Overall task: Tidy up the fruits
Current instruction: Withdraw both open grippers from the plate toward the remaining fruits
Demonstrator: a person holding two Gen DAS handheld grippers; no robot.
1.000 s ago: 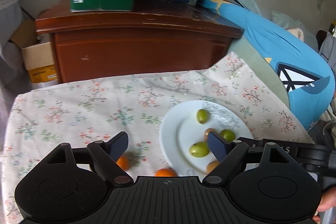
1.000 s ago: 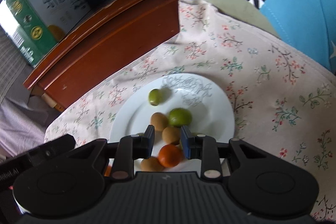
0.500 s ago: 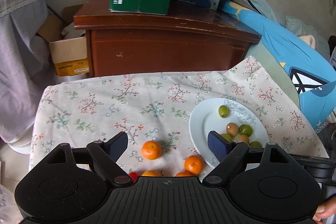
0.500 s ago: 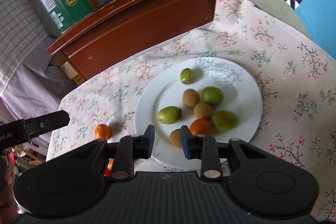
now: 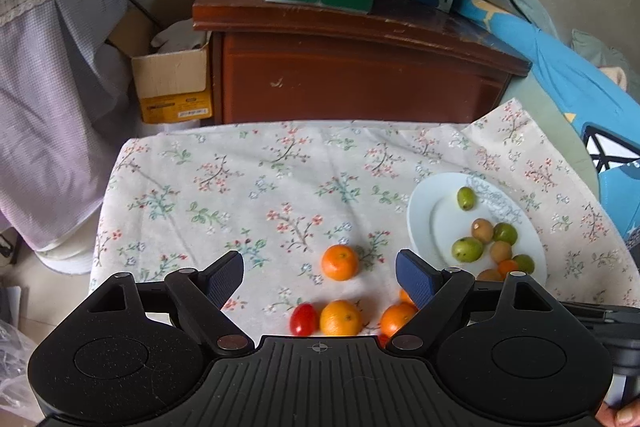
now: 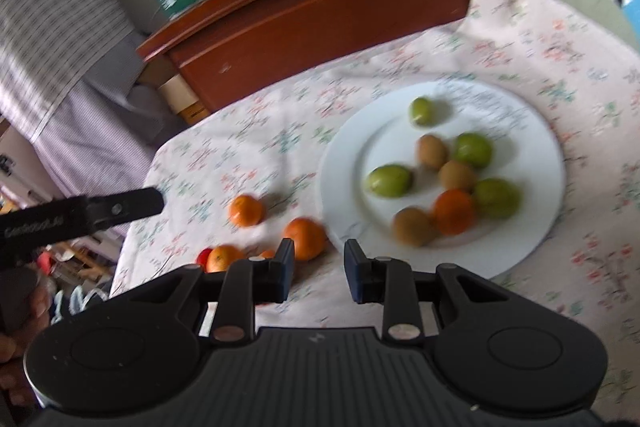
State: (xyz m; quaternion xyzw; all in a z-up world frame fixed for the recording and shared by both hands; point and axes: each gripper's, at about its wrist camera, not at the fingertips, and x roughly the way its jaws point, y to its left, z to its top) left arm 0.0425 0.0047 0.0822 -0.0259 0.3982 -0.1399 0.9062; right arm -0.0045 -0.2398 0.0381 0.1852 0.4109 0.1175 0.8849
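Both grippers tilt down over the floral cloth point(image 5: 224, 195). The left gripper point(image 5: 319, 277) has its jaws spread wide with nothing in them, loose oranges point(image 5: 339, 262) and a cherry tomato point(image 5: 303, 319) lying between and below them. The right gripper point(image 6: 319, 269) has its jaws nearly together, empty, just beside the white plate point(image 6: 536, 163) rim. The plate sits near the cloth's right edge, with lots of bare cloth to its left.
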